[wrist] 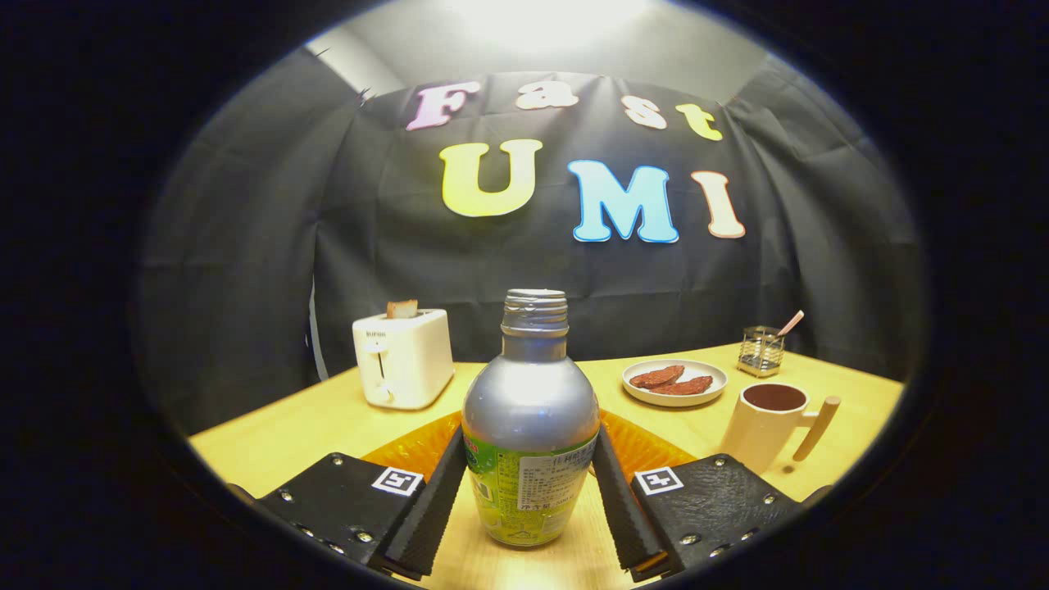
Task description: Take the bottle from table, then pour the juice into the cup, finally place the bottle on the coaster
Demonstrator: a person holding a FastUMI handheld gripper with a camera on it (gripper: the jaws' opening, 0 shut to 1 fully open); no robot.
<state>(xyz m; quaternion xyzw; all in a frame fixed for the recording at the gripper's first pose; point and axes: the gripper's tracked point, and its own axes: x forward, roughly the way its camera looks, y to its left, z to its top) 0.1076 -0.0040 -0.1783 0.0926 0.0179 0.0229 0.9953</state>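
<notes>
A silver bottle [530, 410] with a green label and an uncapped threaded neck stands upright between my fingers. My gripper [530, 438] is shut on it, one finger pressed against each side of its lower body. Just behind the bottle an orange coaster [410, 449] lies flat on the wooden table [279, 442], partly hidden by the bottle and the fingers. Beyond the right finger stands a cream cup [762, 430] with a wooden handle; its inside looks dark. Whether the bottle's base rests on the table I cannot tell.
A white toaster [403, 356] with a slice of bread in its slot stands at the back left. Behind the cup is a white plate [715, 385] with two brown pieces of food, and a small wire holder [760, 351] with a stick in it.
</notes>
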